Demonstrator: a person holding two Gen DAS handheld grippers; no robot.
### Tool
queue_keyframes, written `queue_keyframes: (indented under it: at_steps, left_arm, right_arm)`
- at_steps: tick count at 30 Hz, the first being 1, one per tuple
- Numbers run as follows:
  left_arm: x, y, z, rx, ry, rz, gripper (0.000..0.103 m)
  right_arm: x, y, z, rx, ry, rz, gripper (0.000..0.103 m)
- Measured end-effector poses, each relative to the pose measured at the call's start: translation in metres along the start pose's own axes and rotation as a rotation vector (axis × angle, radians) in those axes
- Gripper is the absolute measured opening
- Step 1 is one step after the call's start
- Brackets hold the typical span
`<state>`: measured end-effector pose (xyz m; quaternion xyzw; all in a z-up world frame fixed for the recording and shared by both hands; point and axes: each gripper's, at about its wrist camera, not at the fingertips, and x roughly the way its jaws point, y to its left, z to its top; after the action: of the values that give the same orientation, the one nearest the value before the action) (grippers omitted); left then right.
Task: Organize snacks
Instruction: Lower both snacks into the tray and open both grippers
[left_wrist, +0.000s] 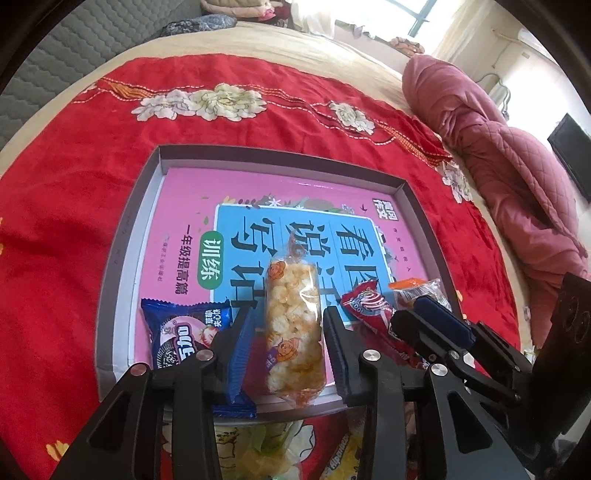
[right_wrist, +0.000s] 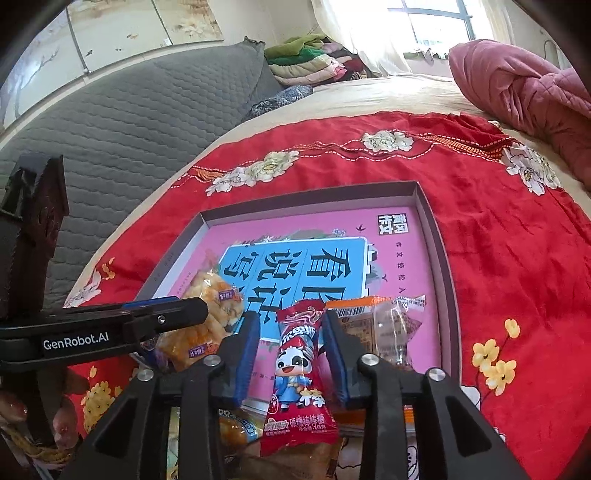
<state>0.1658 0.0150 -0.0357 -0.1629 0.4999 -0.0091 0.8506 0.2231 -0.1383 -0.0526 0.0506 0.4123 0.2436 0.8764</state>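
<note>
Between parted tool (left_wrist: 288, 343) pads: puffed-rice pack (left_wrist: 293, 328).

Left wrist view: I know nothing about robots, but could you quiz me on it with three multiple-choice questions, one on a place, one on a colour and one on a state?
1. Where is the blue cookie packet?
A) left of the puffed rice bar
B) on the window sill
C) under a book

2. What colour is the cloth under the tray?
A) green
B) red
C) white

3. The puffed rice bar is:
A) unwrapped
B) in a clear wrapper
C) in a tin

Answers:
1 A, it lies in the tray on the bar's left side.
2 B, red fabric with pale flowers surrounds the tray.
3 B, the puffed pieces show through see-through plastic.
</note>
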Motion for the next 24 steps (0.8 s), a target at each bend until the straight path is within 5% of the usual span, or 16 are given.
queue_keyframes:
  at_steps: [24]
  left_arm:
    - [-0.034, 0.008, 0.005, -0.013, -0.050, 0.021, 0.057]
  right_arm:
    - [-0.020, -0.014, 0.010, 0.063, -0.075, 0.001, 0.053]
